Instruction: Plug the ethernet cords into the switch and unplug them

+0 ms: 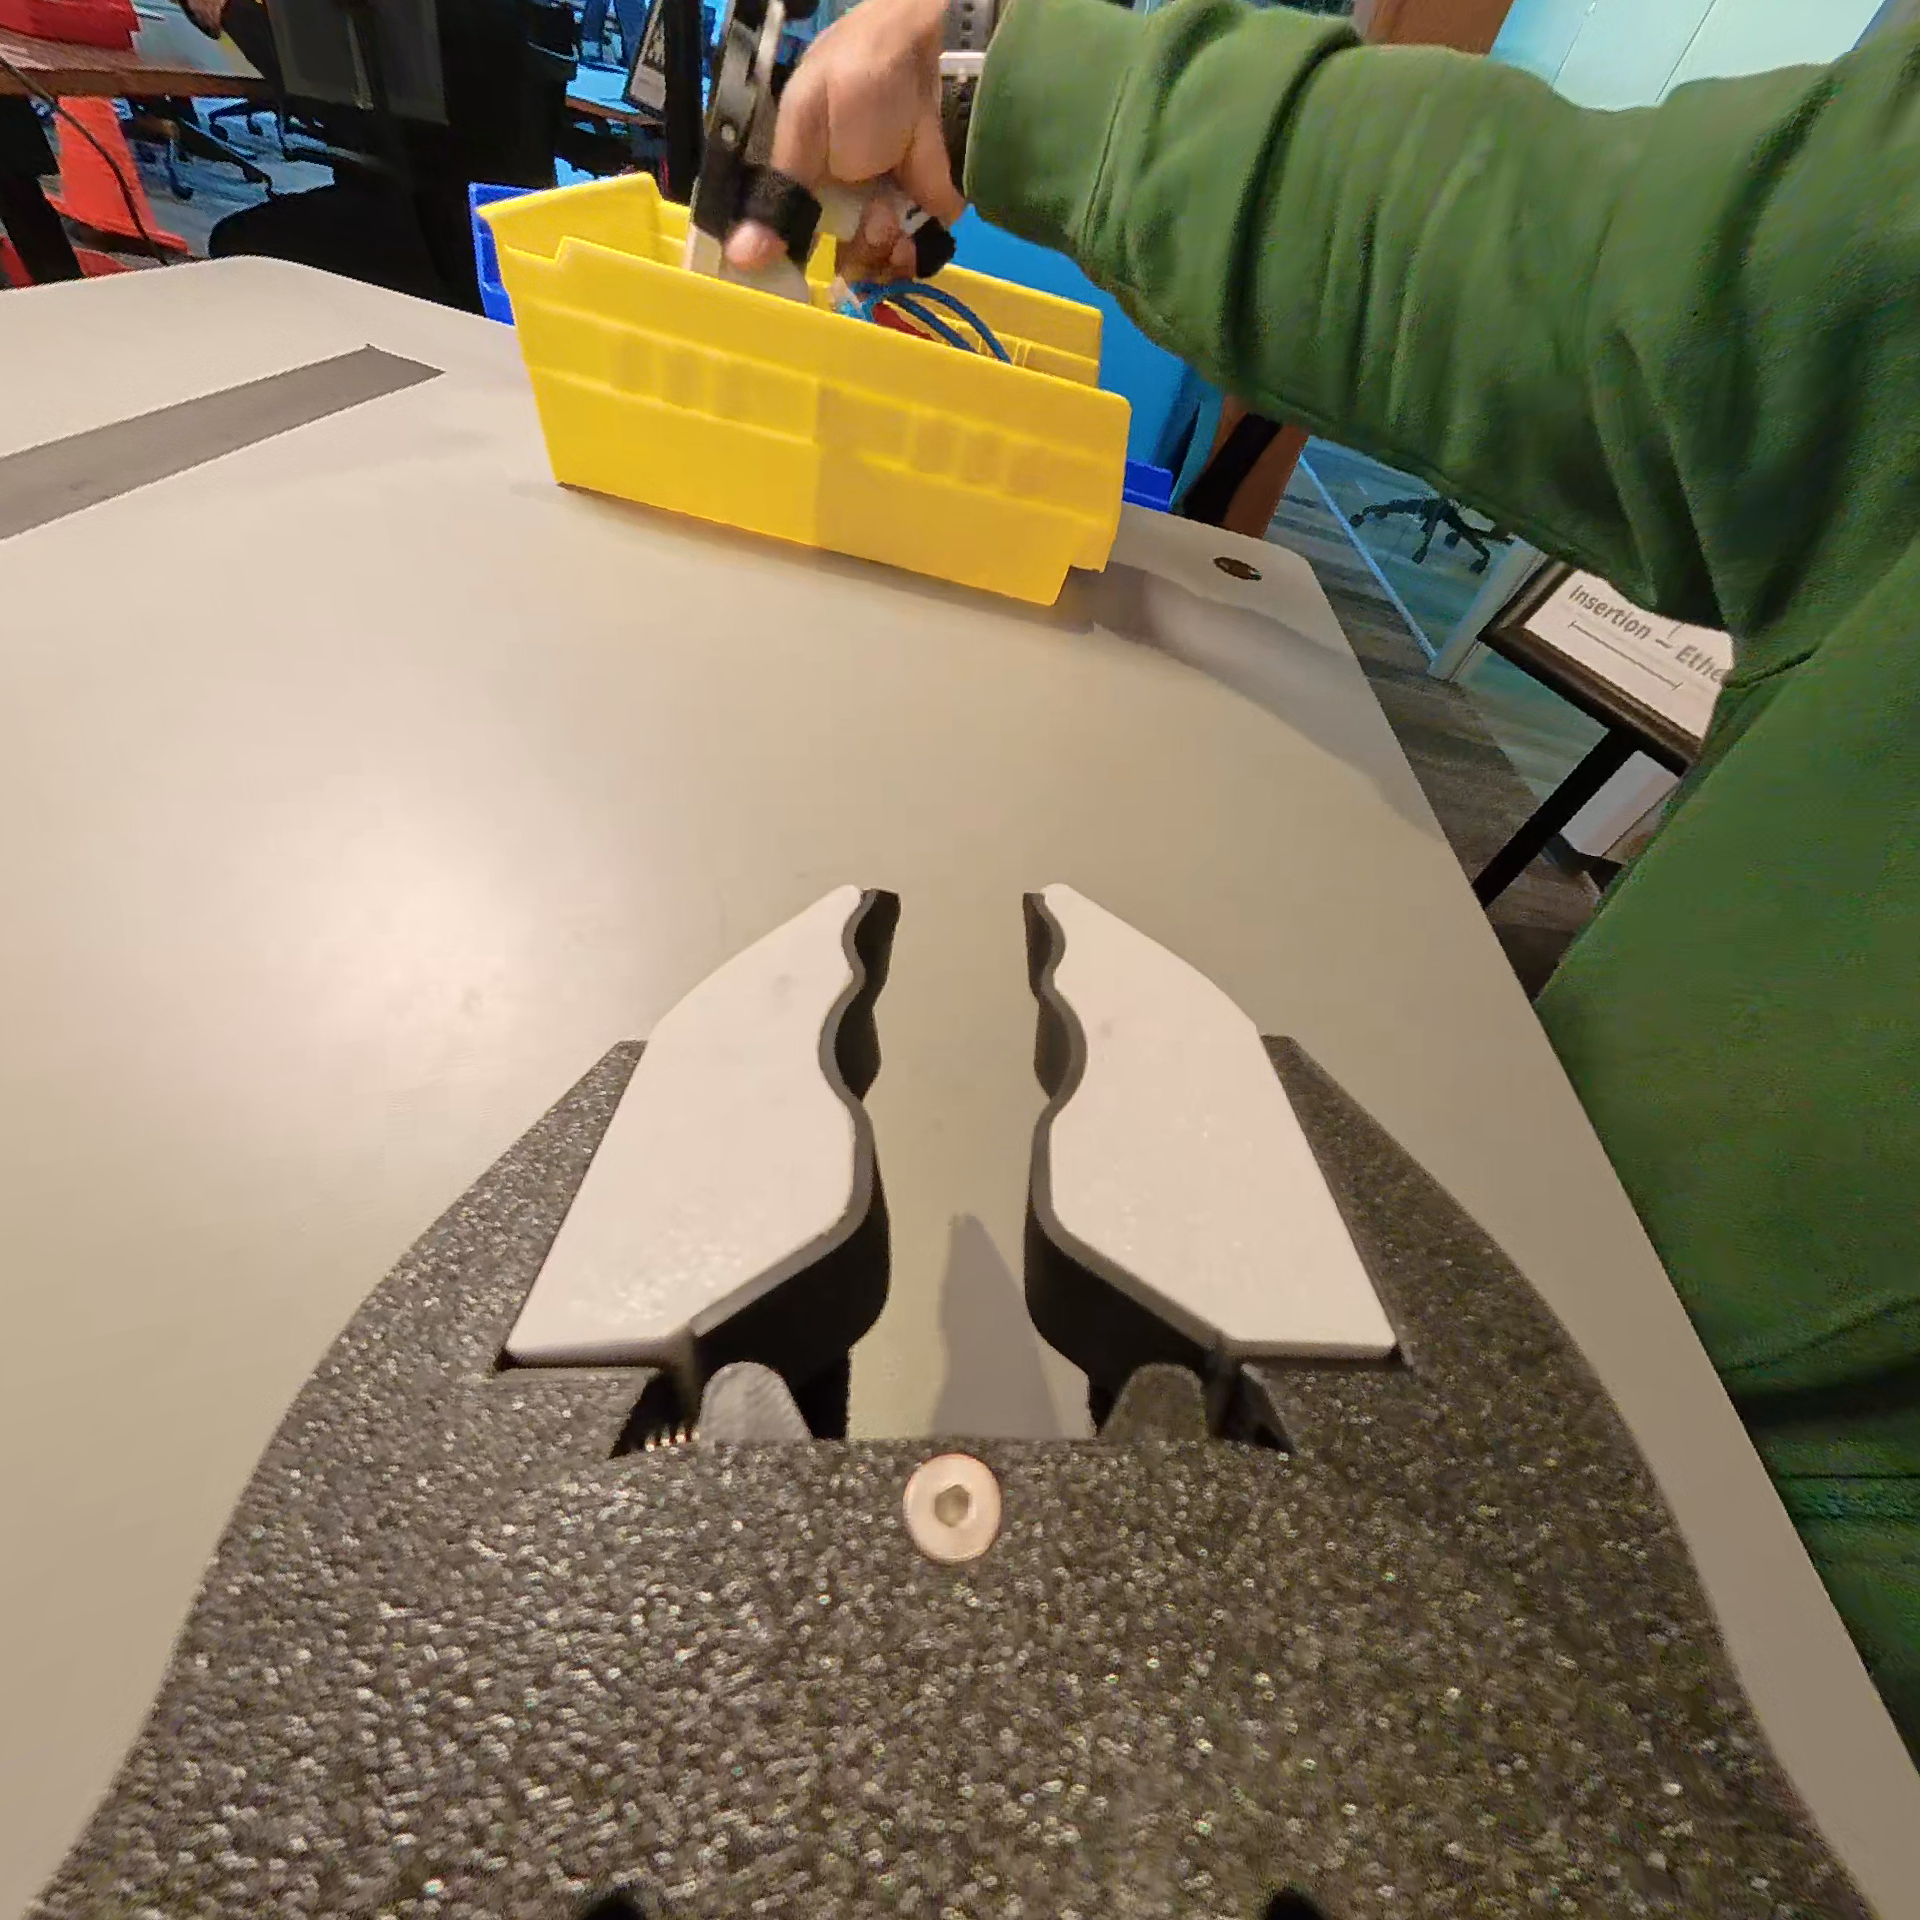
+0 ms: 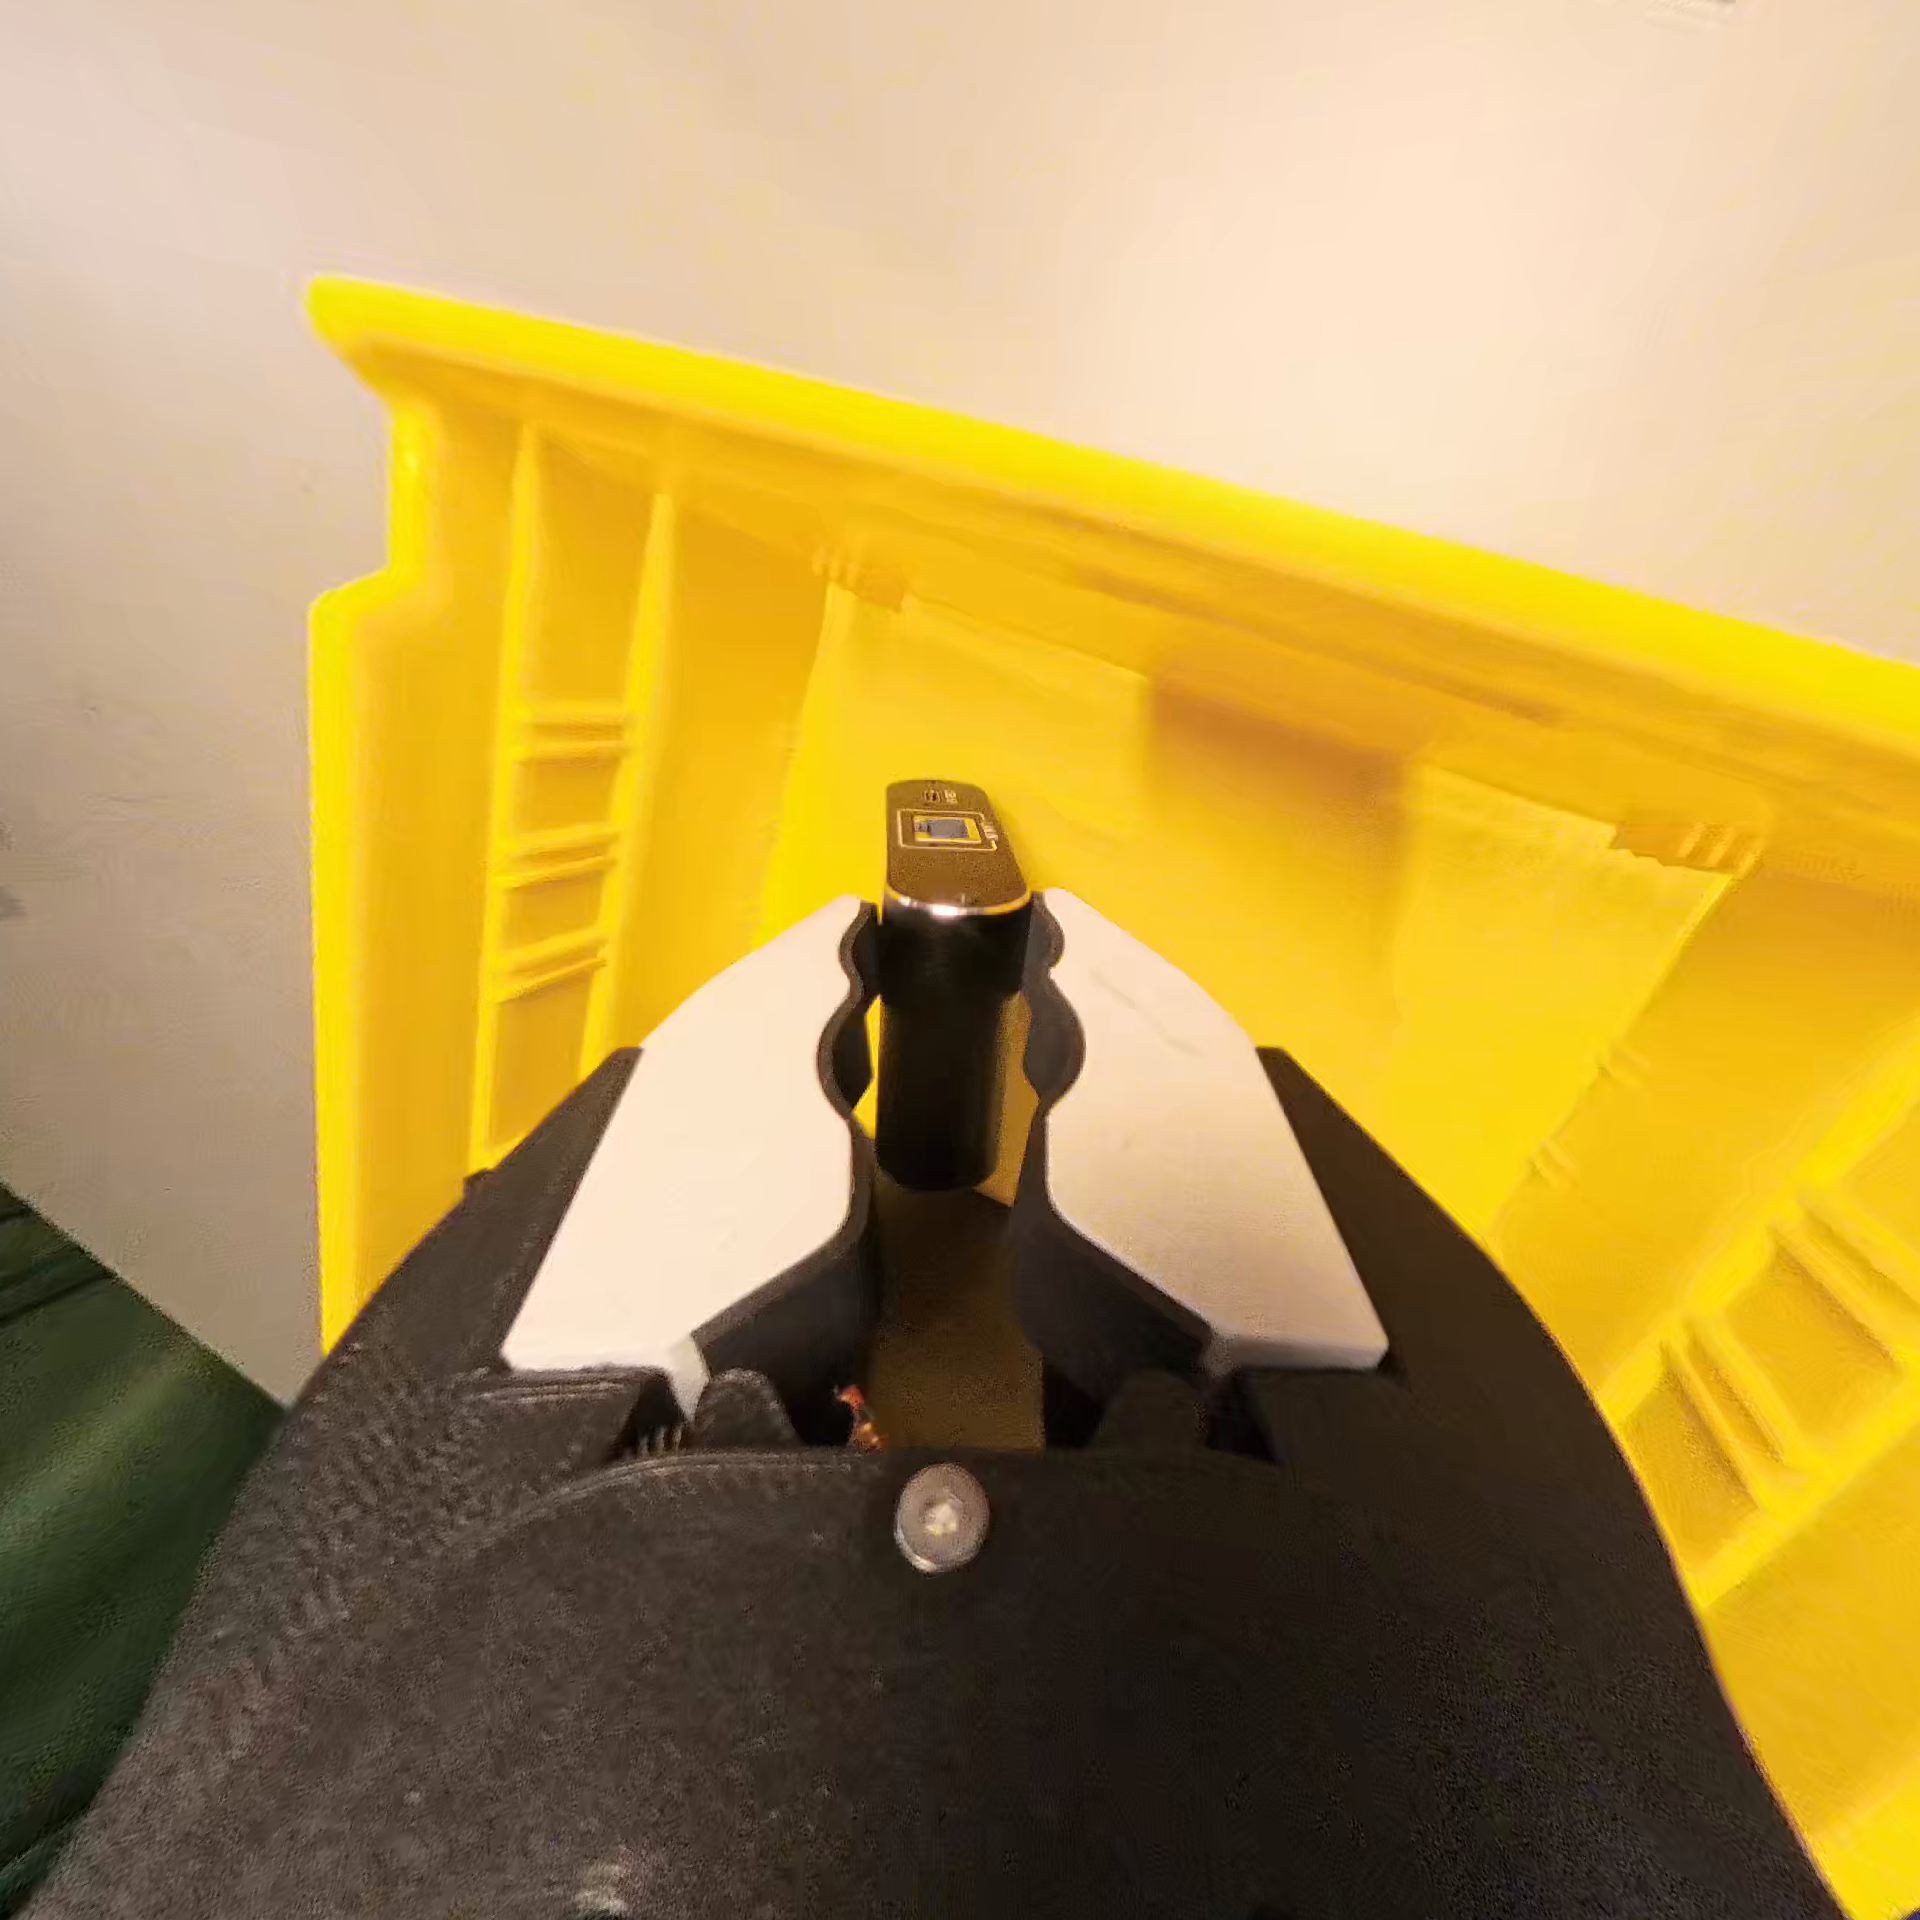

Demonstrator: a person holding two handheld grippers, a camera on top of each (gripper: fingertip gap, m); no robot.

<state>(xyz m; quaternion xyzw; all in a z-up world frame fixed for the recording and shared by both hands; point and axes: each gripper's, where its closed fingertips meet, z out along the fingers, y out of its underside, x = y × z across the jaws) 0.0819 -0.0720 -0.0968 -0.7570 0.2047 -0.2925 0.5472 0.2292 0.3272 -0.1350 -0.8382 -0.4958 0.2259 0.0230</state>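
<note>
Right wrist view: right tongs [image 2: 954, 925] clamp switch [image 2: 951, 997]; left tongs [image 1: 961, 914] parted, empty.

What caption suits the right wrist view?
Right gripper shut on a black switch inside the yellow bin.

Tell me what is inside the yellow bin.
Inside the yellow bin, the left wrist view shows blue and red cords above the rim. The right gripper holds a black switch inside it. The bin's walls and the gripper hide the rest of the floor.
</note>
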